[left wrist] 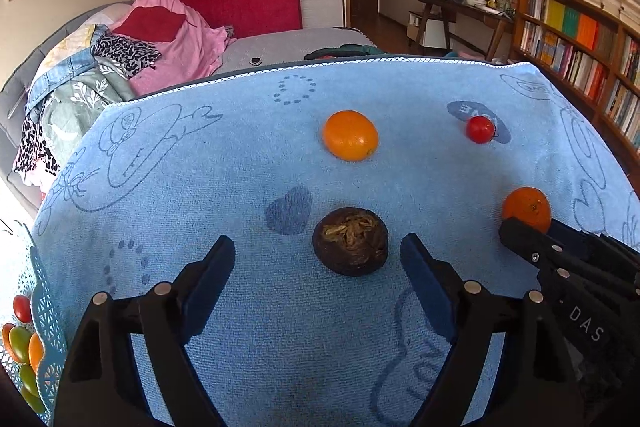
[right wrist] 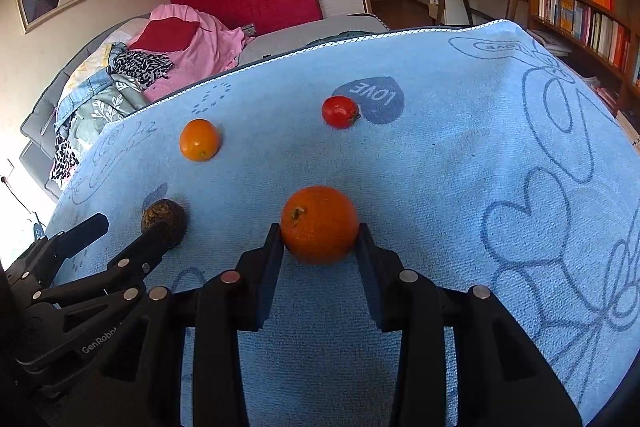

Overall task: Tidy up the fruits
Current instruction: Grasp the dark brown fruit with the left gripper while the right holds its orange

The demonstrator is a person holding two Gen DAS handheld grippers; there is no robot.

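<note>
On the blue towel (left wrist: 200, 195) lie a dark brown wrinkled fruit (left wrist: 350, 241), a yellow-orange citrus (left wrist: 350, 135), a small red tomato (left wrist: 479, 129) and a deeper orange tangerine (left wrist: 527, 208). My left gripper (left wrist: 318, 259) is open, its fingers on either side of the brown fruit, just short of it. My right gripper (right wrist: 320, 245) is shut on the tangerine (right wrist: 319, 223), both pads touching its sides, on the towel. In the right wrist view the brown fruit (right wrist: 163, 221), the citrus (right wrist: 199, 140) and the tomato (right wrist: 339, 111) also show.
A light blue lattice basket (left wrist: 44, 331) at the left edge holds small red, green and orange fruits (left wrist: 22, 343). Behind the towel is a bed with piled clothes (left wrist: 120, 63). A bookshelf (left wrist: 580, 47) stands to the right.
</note>
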